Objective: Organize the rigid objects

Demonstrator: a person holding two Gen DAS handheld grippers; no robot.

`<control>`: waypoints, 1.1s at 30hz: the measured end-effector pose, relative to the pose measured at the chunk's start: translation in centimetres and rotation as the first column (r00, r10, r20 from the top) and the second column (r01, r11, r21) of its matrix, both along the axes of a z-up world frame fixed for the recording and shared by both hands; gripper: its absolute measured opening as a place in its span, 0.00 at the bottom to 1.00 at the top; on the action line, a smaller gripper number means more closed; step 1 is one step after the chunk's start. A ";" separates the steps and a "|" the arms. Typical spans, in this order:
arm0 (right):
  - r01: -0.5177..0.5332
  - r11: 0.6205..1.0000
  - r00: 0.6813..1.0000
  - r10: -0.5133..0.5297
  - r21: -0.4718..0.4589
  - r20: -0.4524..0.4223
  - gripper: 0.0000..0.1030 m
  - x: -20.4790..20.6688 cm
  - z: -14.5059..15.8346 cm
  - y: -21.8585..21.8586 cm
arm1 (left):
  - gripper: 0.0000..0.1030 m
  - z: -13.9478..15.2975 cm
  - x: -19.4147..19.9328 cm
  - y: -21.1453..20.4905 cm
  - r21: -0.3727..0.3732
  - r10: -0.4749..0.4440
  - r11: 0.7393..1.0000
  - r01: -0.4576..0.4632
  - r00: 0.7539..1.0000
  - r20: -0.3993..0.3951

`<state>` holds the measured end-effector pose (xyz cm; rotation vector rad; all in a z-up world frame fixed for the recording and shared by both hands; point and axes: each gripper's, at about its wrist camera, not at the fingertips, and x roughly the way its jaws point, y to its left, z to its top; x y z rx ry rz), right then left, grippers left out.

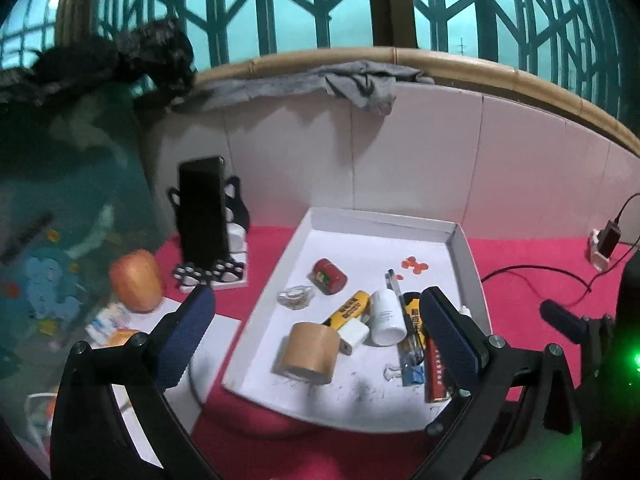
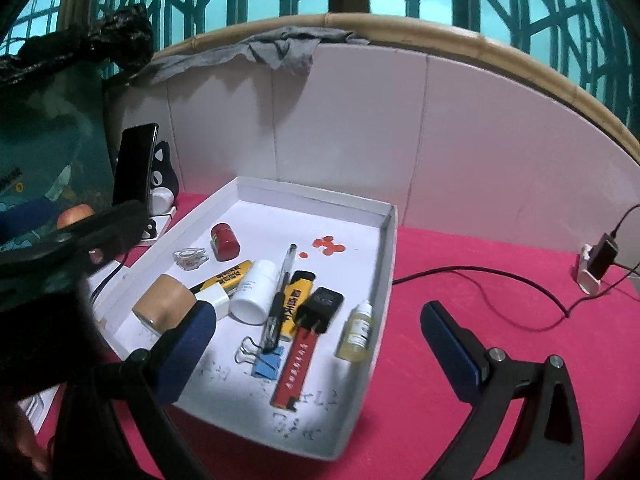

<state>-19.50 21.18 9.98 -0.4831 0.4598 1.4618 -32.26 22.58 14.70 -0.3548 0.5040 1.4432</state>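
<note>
Shallow white cardboard tray (image 2: 382,264) at frame centre, on pink cloth. Inside, lying flat:
- brown tape roll (image 2: 162,304), lower left
- red cylindrical jar (image 2: 225,242), upper left
- white plastic bottle (image 2: 254,290), beside a yellow-black tube (image 2: 232,276)
- clear pen (image 2: 282,280), slanted over a yellow lighter (image 2: 296,294)
- black plug adapter (image 2: 320,308)
- blue binder clip (image 2: 266,364)
- small yellow dropper bottle (image 2: 356,332), near the right wall

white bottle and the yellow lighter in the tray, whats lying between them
A clear pen lies between the white bottle and the yellow lighter, running lengthwise down to the blue binder clip. The right wrist view shows this best.
</note>
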 end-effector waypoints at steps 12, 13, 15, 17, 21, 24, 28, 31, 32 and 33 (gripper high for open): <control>0.048 0.998 0.999 -0.049 0.049 0.020 1.00 1.8 1.0 -4.1 | 1.00 0.2 0.8 -4.6 -0.034 0.002 0.999 -0.003 0.999 -0.035; 0.051 0.997 0.998 -0.052 0.055 0.018 1.00 1.9 1.2 -4.5 | 1.00 0.3 0.9 -5.3 -0.028 -0.008 1.000 0.007 0.999 -0.040; 0.050 0.996 0.999 -0.050 0.074 -0.004 1.00 2.5 1.8 -5.4 | 1.00 0.5 1.0 -6.3 -0.021 -0.022 1.000 0.021 0.999 -0.043; 0.052 0.994 0.998 -0.050 0.100 -0.027 1.00 2.9 2.5 -6.7 | 1.00 0.8 1.1 -7.5 -0.005 -0.030 1.000 0.030 0.999 -0.045; 0.042 0.987 0.999 -0.042 0.152 -0.001 1.00 3.1 3.7 -8.9 | 1.00 1.5 0.6 -9.4 0.013 -0.032 0.999 0.032 0.999 0.001; 0.036 0.984 0.999 -0.037 0.172 0.001 1.00 3.7 4.1 -10.4 | 1.00 2.0 0.2 -10.5 0.018 -0.030 0.999 0.029 0.999 0.023; 0.067 0.981 0.998 -0.065 0.180 -0.016 1.00 5.3 4.1 -12.2 | 1.00 2.8 -0.3 -11.8 0.039 -0.028 0.999 0.026 0.999 0.046; 0.099 0.977 0.994 -0.087 0.191 -0.068 1.00 6.8 4.3 -14.0 | 1.00 2.9 -0.4 -12.6 0.047 -0.033 0.998 0.031 0.998 0.048; 0.108 0.975 0.992 -0.091 0.194 -0.090 1.00 7.3 4.3 -14.5 | 1.00 2.9 -0.3 -12.9 0.047 -0.039 0.998 0.036 0.998 0.048; 0.113 0.973 0.989 -0.092 0.200 -0.112 1.00 7.7 4.4 -15.2 | 1.00 2.9 -0.2 -13.2 0.047 -0.046 0.998 0.043 0.998 0.045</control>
